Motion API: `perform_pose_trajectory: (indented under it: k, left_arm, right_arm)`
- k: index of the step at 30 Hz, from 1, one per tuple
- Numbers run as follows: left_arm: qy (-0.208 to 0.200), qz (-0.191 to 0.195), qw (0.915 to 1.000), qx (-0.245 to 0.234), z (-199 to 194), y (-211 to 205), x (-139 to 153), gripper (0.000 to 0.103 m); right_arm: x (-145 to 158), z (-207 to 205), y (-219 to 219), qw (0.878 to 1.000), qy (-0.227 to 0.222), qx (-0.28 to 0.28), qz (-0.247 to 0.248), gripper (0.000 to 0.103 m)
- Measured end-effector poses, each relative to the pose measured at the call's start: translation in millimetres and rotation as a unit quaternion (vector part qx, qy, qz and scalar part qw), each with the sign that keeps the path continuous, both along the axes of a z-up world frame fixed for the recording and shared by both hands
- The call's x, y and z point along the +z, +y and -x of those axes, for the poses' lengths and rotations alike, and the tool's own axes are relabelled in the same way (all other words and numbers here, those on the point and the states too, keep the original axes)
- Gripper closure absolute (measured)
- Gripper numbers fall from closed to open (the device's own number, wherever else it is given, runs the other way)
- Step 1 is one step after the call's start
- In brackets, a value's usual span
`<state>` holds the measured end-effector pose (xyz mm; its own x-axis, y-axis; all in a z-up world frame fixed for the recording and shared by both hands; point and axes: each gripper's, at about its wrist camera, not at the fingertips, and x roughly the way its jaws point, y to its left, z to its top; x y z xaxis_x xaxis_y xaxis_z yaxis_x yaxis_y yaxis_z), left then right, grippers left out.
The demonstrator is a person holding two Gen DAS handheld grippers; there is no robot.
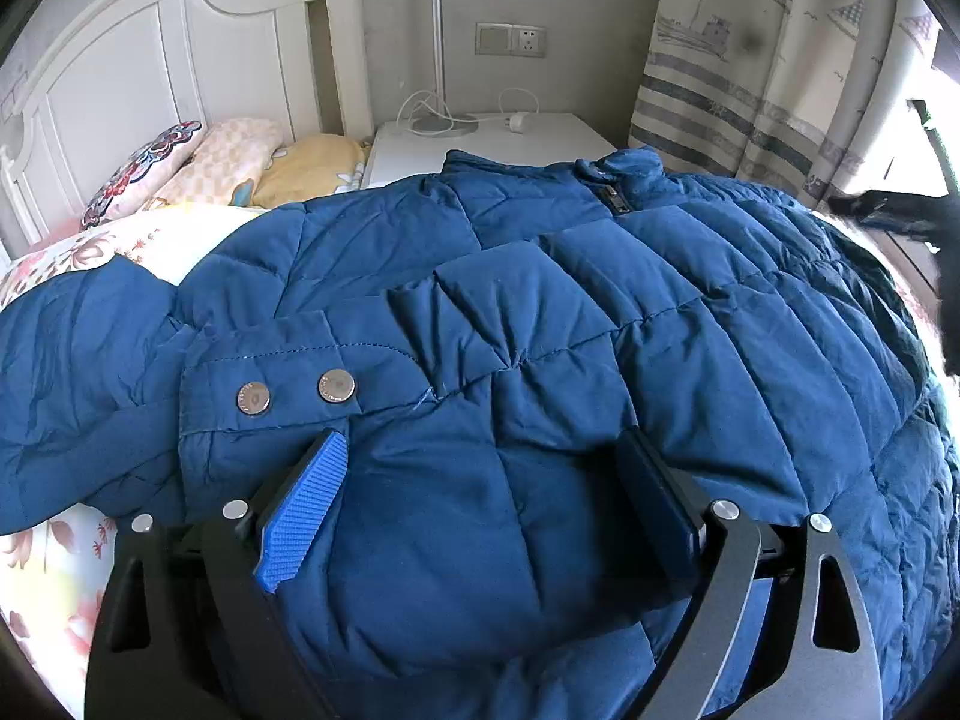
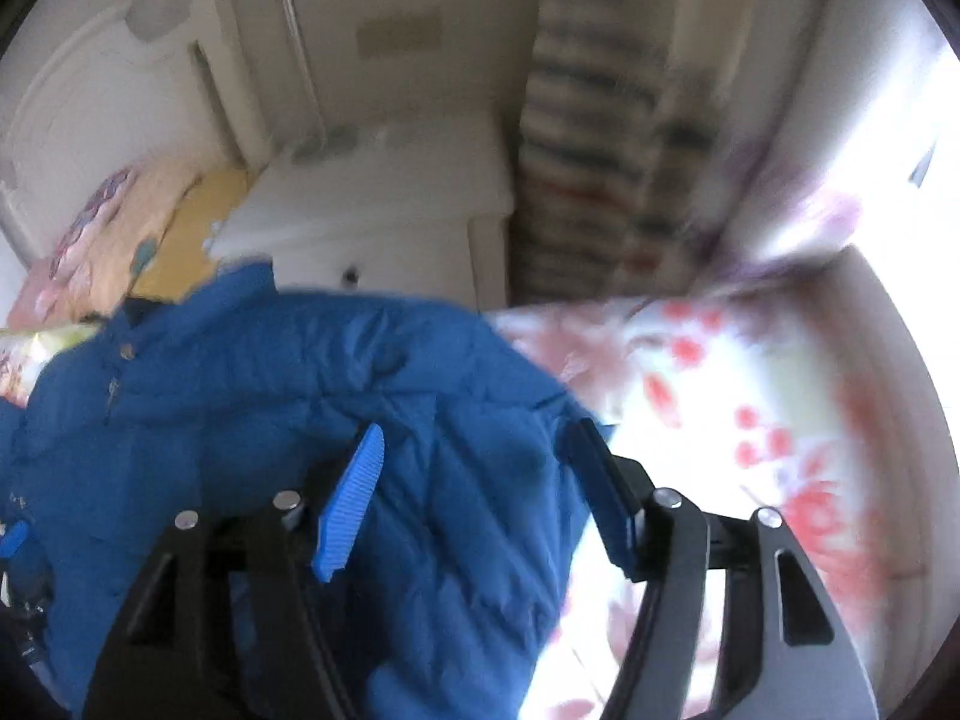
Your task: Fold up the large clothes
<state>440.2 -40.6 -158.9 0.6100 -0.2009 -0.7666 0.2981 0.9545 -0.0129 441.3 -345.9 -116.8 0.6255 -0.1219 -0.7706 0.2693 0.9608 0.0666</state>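
Beyond jacket (image 2: 288, 420) edge, seemingly bare bedspread (image 2: 750, 396).

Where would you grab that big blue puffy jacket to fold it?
Probably at the cuff with two metal snaps on the blue jacket. That sleeve lies across the front, and the cuff band looks flatter than the puffy quilting. Come from the near side, above, where the left gripper hangs with jaws open.

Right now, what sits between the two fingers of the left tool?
In the left wrist view, the left tool stands open over the blue puffer jacket; a padded fold beside the snap-button cuff fills the gap.
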Motion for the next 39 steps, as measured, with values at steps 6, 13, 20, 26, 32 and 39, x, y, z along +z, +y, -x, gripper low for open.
perform_pose_trajectory:
  k: [6,13,20,26,32,39]
  left_arm:
    - [-0.002,-0.002,1.0,0.0,1,0,0,0.016]
    - [-0.001,-0.002,1.0,0.0,1,0,-1,0.016]
    - [-0.002,0.001,1.0,0.0,1,0,0,0.016]
    - [-0.002,-0.001,1.0,0.002,0,0,0,0.016]
    - [0.001,0.015,0.9999,0.005,1,7,2,0.016]
    - [-0.03,0.077,0.9935,0.079,46,67,31,0.016]
  right_arm:
    - [-7,27,73,0.994,0.0,0.109,0.026,0.024]
    - [-18,32,78,0.997,0.026,0.066,0.028,0.021]
    - [-36,56,136,0.992,0.034,0.104,0.06,0.008]
    - [-20,70,133,0.998,0.022,0.052,0.043,0.009]
    - [-43,71,200,0.988,0.05,0.138,0.044,0.002]
    - [-15,102,191,0.99,-0.005,0.122,0.068,0.003]
